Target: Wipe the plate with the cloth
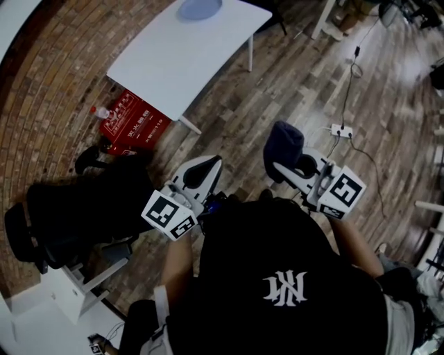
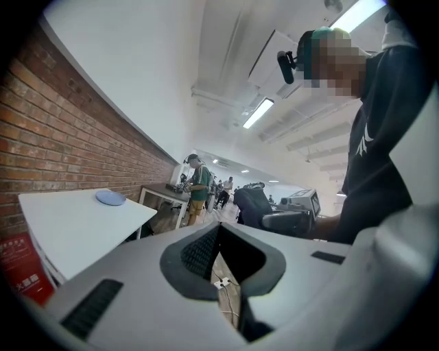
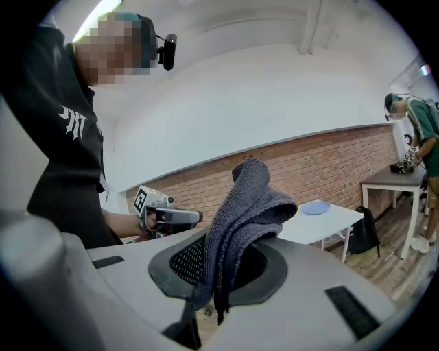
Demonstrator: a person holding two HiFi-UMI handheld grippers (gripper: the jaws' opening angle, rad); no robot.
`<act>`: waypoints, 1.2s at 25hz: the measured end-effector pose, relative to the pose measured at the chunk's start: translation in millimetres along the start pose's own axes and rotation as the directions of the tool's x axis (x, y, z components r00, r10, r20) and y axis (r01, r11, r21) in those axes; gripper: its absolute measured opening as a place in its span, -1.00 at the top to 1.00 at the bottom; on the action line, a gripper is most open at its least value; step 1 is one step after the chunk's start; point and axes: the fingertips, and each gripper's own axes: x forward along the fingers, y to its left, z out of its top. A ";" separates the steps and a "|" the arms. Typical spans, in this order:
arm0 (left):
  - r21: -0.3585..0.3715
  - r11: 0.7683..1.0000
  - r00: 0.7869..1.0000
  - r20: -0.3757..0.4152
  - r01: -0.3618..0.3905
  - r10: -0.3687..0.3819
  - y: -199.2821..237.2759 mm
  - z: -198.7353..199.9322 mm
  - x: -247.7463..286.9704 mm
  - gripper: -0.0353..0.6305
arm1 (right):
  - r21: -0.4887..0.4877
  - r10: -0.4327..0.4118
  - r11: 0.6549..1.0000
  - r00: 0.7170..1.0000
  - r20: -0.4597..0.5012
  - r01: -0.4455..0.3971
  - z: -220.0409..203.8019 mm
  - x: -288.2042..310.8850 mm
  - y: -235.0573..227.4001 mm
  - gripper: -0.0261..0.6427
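shirt nearest: your black shirt (image 1: 277, 270) carries a white emblem on the chest, a stylised mark rather than letters you could read. just beyond it you hold both tools out in front of you, about level, each with a cube of black-and-white square markers at its back end.

your left gripper (image 1: 205, 168) (image 2: 219, 255) is clenched with nothing in it; its own view shows the pads together and only floor and cables through the gap below them. your right gripper (image 1: 286, 165) (image 3: 218, 269) is clamped on the cloth (image 1: 282, 144) (image 3: 248, 206), a dark grey-blue terry cloth that stands folded above the jaws, with a short tail hanging beneath them. the two grippers are apart, and neither is near the plate.

lower down, on the wooden floor (image 1: 291, 90), a white power strip (image 1: 341, 130) lies to your right with its cable trailing away. to your left, a red box (image 1: 132, 125) printed with white characters sits under the table's near edge; the print is too small to read. a bottle (image 1: 101, 111) with a red cap stands beside it.

past that is the white table (image 1: 173, 69) (image 2: 68, 226) (image 3: 333, 223), set along the brick wall (image 2: 48, 144). the plate (image 1: 200, 7) (image 2: 110, 197) (image 3: 315, 207), pale blue, rests on the table's far end, well away from the cloth.

farthest off, a person in a green shirt (image 2: 199, 186) (image 3: 420, 120) stands at another table.
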 end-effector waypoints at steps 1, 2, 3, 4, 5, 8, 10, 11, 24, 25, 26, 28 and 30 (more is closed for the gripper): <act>-0.001 1.000 1.000 -0.002 0.006 -0.006 -3.3 0.2 6.0 0.88 | -0.001 -0.006 1.000 1.000 -0.005 0.006 -1.8 -4.0 -1.8 0.70; 0.003 1.000 1.000 -0.006 0.012 -0.012 -7.5 0.0 12.4 0.88 | -0.006 -0.013 1.000 1.000 -0.004 0.013 -2.8 -8.0 -3.6 0.70; 0.011 1.000 1.000 -0.013 0.019 -0.019 -12.1 -0.7 18.9 0.88 | -0.014 -0.019 1.000 1.000 -0.001 0.019 -2.9 -11.9 -5.2 0.70; 0.018 0.999 0.999 -0.021 0.027 -0.027 -16.6 -1.4 25.2 0.88 | -0.021 -0.023 1.000 1.000 0.002 0.023 -2.6 -15.9 -6.8 0.70; 0.022 0.999 0.999 -0.027 0.034 -0.033 -20.9 -1.8 31.1 0.88 | -0.023 -0.025 0.999 1.000 0.003 0.025 -2.4 -20.2 -8.7 0.70; 0.023 0.999 0.999 -0.040 0.035 -0.034 -30.4 -3.9 45.5 0.88 | -0.014 -0.024 1.000 1.000 0.006 0.024 -3.6 -34.5 -18.8 0.70; 0.024 0.999 0.999 -0.049 0.021 -0.019 -33.3 -6.4 52.4 0.88 | -0.005 -0.023 1.000 1.000 0.009 0.023 -5.7 -43.6 -27.1 0.70; 0.026 1.000 0.999 -0.054 0.011 -0.010 -33.6 -7.4 55.4 0.88 | -0.004 -0.022 1.000 1.000 0.011 0.022 -6.5 -47.5 -31.1 0.70; 0.015 0.990 0.988 -0.061 -0.139 0.139 -17.0 -14.9 64.5 0.88 | 0.053 0.067 0.996 0.998 0.021 -0.068 -31.3 -54.6 -53.5 0.70; 0.012 0.989 0.987 -0.062 -0.148 0.148 -11.8 -15.4 65.2 0.88 | 0.062 0.068 0.996 0.997 0.022 -0.069 -32.0 -52.2 -57.6 0.70; 0.008 0.988 0.986 -0.060 -0.155 0.155 -6.2 -14.9 67.0 0.88 | 0.070 0.066 0.995 0.998 0.024 -0.068 -32.2 -50.2 -62.6 0.70; 0.000 0.987 0.986 -0.049 -0.158 0.158 5.3 -11.3 74.1 0.88 | 0.081 0.055 0.995 0.998 0.026 -0.057 -31.7 -46.9 -75.8 0.70; 0.000 0.989 0.988 -0.037 -0.151 0.151 18.5 -5.3 83.6 0.88 | 0.083 0.037 0.996 0.999 0.020 -0.039 -29.8 -41.2 -92.7 0.70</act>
